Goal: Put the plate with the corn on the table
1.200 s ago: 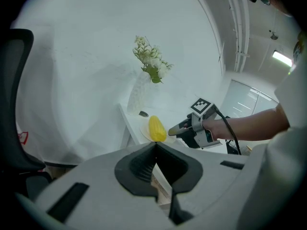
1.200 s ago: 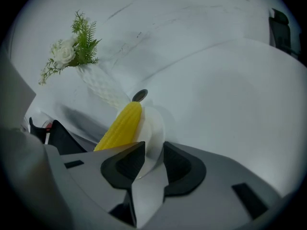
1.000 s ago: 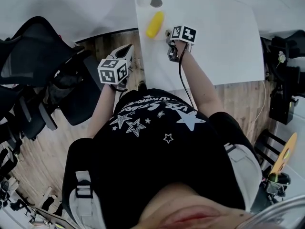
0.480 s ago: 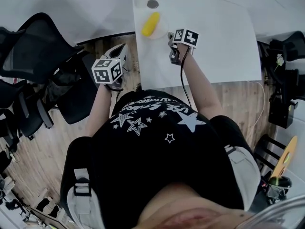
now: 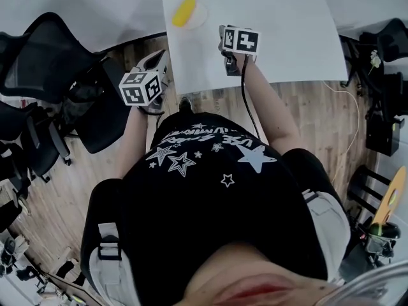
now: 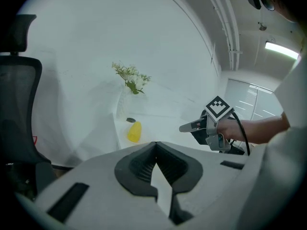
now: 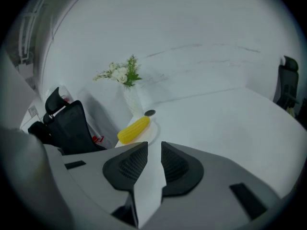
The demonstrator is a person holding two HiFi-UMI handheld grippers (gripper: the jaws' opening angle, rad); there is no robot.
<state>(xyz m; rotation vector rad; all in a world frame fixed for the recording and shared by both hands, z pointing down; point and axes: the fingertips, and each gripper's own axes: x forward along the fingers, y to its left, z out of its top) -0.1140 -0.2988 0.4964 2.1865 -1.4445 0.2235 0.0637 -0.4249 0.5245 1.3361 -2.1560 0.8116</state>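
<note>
Table [image 5: 287, 37], right gripper [image 7: 154, 146] outstretched — fingers [image 7: 132, 164] closing, seemingly empty

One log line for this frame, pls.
plate with corn: on table | right gripper: empty, jaws closing, clear of plate | left gripper: shut, empty

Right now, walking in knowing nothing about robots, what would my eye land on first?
The bright yellow corn, lying on a pale plate near the far left corner of the white table. Next, the two hand-held grippers with black-and-white marker cubes: the right gripper is above the table, its jaws closing with nothing between them, and the left gripper hangs shut over the wooden floor beside it.
</note>
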